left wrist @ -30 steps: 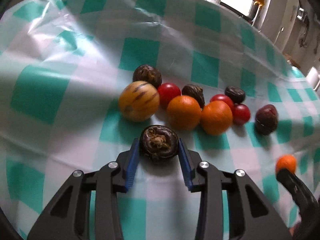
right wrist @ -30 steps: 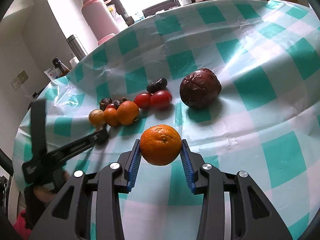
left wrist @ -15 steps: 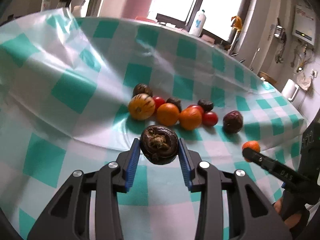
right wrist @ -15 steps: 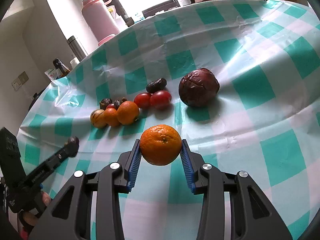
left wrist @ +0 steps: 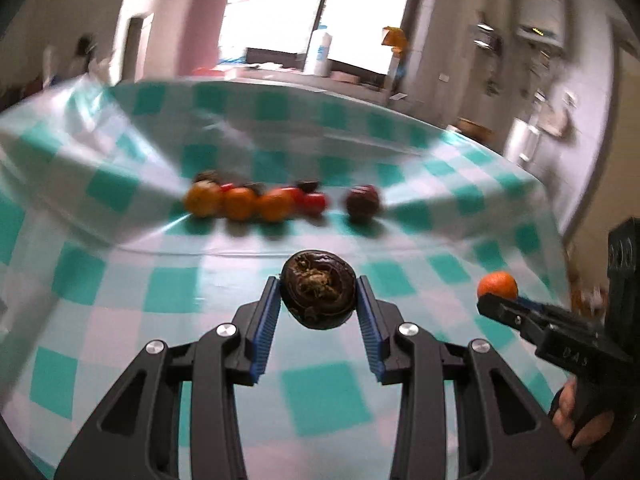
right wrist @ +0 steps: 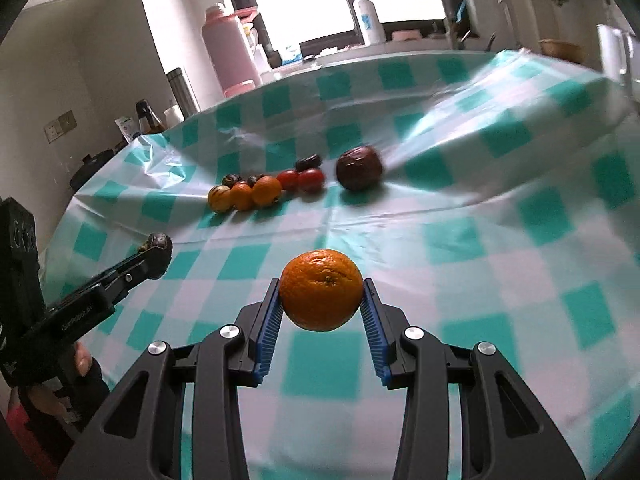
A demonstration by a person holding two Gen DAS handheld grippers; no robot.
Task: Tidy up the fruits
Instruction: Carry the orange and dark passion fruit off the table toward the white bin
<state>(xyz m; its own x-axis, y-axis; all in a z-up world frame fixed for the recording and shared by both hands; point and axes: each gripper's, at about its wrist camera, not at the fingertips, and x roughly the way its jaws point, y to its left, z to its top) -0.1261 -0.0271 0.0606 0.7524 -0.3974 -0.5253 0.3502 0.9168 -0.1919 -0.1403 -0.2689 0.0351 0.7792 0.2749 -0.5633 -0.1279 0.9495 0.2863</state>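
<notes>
Left gripper (left wrist: pixel 318 300) clamps wrinkled dark-brown round fruit (left wrist: pixel 318 294), right gripper (right wrist: pixel 321 300) clamps round orange tangerine (right wrist: pixel 321 289), both lifted clear of the checked teal-and-white plastic tablecloth (right wrist: pixel 480 248), likely for sorting apart from the fruit row (right wrist: pixel 276 186)

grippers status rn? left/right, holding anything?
Left gripper: closed on the dark wrinkled fruit, off the tablecloth.
Right gripper: closed on the orange, also off the cloth.

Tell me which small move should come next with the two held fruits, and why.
Probably carry both forward to the fruit row and set them down there. The right gripper is shut on an orange, the left gripper on a dark wrinkled fruit, and both hang above bare checked tablecloth, apart from the row.
</notes>
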